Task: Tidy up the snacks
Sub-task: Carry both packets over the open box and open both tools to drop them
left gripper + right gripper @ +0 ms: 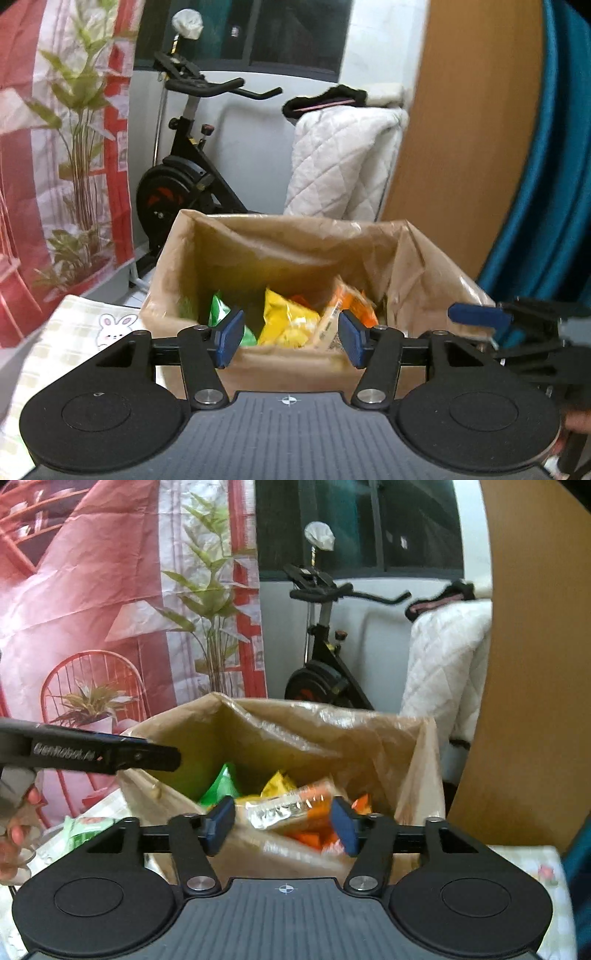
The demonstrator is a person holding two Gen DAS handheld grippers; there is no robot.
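A brown paper bag point(295, 236) stands open on the table, also in the right wrist view point(332, 731). Inside lie a green snack pack point(221, 314), a yellow pack point(288, 317) and an orange pack point(351, 302). My left gripper point(290, 338) is open and empty above the bag's near rim. My right gripper point(282, 823) is open over the bag; an orange and clear snack pack point(291, 805) lies between its fingers, loose, in the bag. The green pack point(221, 786) and yellow pack point(277, 782) show behind it. The right gripper appears at the right of the left view point(480, 317).
A checked tablecloth with a rabbit print point(74, 343) covers the table. Another green pack point(88, 829) lies left of the bag. An exercise bike point(184, 173), a white quilt point(343, 162), a wooden panel point(461, 129) and a red printed backdrop point(92, 609) stand behind.
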